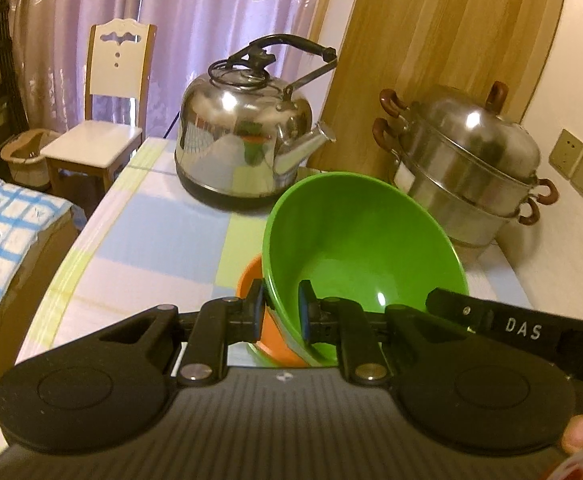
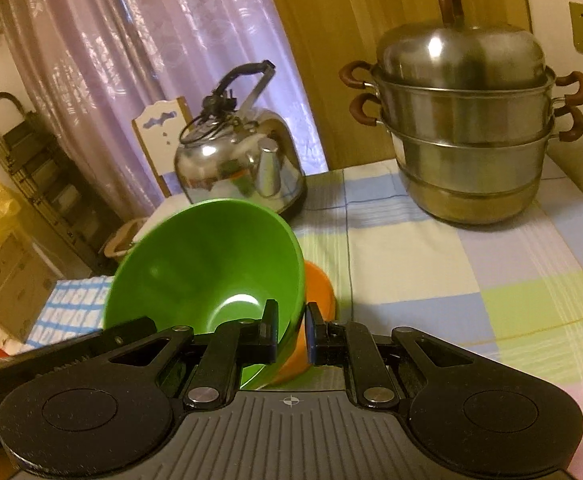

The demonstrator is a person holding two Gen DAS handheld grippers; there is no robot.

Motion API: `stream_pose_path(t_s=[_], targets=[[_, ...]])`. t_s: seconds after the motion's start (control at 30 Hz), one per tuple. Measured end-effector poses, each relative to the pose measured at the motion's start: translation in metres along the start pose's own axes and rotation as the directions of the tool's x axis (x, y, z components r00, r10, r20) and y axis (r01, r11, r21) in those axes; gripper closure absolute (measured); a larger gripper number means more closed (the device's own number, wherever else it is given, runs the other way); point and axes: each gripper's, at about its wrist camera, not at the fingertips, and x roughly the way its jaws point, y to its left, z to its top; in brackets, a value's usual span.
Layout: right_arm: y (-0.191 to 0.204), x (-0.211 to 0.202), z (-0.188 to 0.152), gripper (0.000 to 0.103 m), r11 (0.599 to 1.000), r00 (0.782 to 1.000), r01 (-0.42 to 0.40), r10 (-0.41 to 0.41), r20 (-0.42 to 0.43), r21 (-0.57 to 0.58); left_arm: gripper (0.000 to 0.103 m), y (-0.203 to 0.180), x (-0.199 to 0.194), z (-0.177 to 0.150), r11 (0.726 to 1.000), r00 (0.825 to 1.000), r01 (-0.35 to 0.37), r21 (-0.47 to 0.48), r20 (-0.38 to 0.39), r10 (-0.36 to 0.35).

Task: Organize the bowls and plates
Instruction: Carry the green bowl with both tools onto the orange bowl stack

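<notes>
A green bowl is held tilted above the checked tablecloth by both grippers. My left gripper is shut on its near left rim, one finger inside and one outside. My right gripper is shut on the bowl's right rim in the same way. An orange bowl sits right under the green one, mostly hidden; its edge also shows in the right wrist view. Whether the two bowls touch I cannot tell.
A steel kettle stands at the table's far left and a stacked steel steamer pot at the far right by the wall. A white chair and a bed with a blue checked cover lie beyond the left edge.
</notes>
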Motion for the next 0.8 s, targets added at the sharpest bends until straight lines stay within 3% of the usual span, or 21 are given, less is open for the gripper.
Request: stream_pose_path(t_s=[0.4,0.8], targets=[[-0.015,0.056,0.012,0.09,1.0,0.998,0.014,-0.015,-0.068,-0.022,0.088,0.014,0.063,-0.009,0.999,0.999,-0.001,-0.041,-0.048,-0.001],[-0.024,0.08,0.002,0.09,0.998,0.991,0.032,-0.038,-0.125,-0.05,0.088,0.017,0.082,-0.02,0.999,0.996,-0.018,-0.04,-0.089,0.014]])
